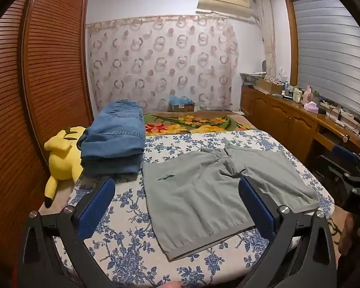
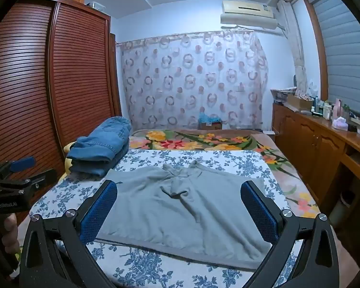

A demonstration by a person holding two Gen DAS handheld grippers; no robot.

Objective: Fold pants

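Observation:
Grey-green shorts [image 1: 211,192] lie spread flat on the blue-flowered bed sheet [image 1: 122,235], waistband nearest me, legs pointing away. They also show in the right wrist view [image 2: 180,208]. My left gripper [image 1: 176,192] is open and empty, held above the near left part of the shorts. My right gripper [image 2: 178,195] is open and empty, held above the shorts' waistband side. Each gripper shows at the edge of the other's view: the right gripper [image 1: 348,175] and the left gripper [image 2: 24,168].
A stack of folded blue jeans [image 1: 115,141] sits on the bed's left, also seen in the right wrist view [image 2: 100,146]. A yellow plush toy [image 1: 62,158] lies beside it. A wooden wardrobe [image 1: 43,76] stands left, a wooden sideboard [image 1: 300,120] with bottles right.

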